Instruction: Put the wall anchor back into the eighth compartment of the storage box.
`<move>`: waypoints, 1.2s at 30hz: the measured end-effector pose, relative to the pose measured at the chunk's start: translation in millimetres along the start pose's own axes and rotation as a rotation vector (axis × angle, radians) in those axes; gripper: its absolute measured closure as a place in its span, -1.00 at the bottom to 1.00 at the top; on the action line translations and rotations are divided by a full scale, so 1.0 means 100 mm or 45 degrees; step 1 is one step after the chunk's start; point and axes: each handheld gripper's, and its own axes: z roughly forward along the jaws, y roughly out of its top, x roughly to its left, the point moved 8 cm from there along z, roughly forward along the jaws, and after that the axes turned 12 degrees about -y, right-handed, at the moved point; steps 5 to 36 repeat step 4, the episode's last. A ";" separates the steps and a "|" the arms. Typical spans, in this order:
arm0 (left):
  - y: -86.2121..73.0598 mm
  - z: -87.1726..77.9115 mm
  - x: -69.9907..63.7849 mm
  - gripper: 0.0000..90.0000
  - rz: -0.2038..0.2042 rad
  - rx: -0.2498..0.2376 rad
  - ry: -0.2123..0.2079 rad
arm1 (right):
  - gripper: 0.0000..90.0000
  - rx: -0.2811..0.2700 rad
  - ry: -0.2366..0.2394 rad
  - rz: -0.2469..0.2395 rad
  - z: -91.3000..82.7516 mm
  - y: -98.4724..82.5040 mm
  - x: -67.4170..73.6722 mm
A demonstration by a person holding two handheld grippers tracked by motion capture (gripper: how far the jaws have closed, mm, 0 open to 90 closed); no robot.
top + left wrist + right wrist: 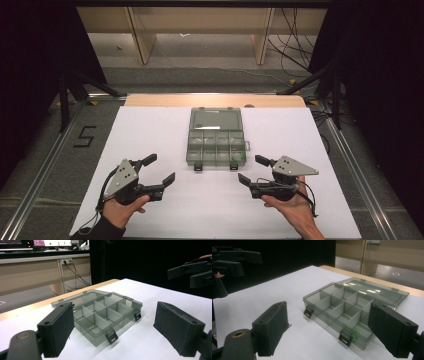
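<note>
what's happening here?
A person holds a gripper in each hand over a white table. Left gripper and right gripper are both open, holding nothing, flanking a smoky plastic organizer box. The box lies open, lid flat behind it; one near compartment holds something small and green.

The scene was lit from above, and the white table cover point(165, 135) was rendered bright while the surroundings were left nearly black. Glare streaks were seen on the open lid of the clear box point(372, 291). Short, soft shadows were cast beside the box latches. In both gripper views the near jaws were slightly blurred, and the high view was somewhat soft and grainy.
</note>
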 end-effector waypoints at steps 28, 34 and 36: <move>0.00 0.00 0.00 -0.65 0.000 0.000 0.001 | -0.61 -0.003 -0.001 0.000 0.01 0.00 0.00; 0.00 0.00 0.00 -0.65 0.000 0.000 0.001 | -0.61 -0.003 -0.001 0.000 0.01 0.00 0.00; 0.00 0.00 0.00 -0.65 0.000 0.000 0.001 | -0.61 -0.003 -0.001 0.000 0.01 0.00 0.00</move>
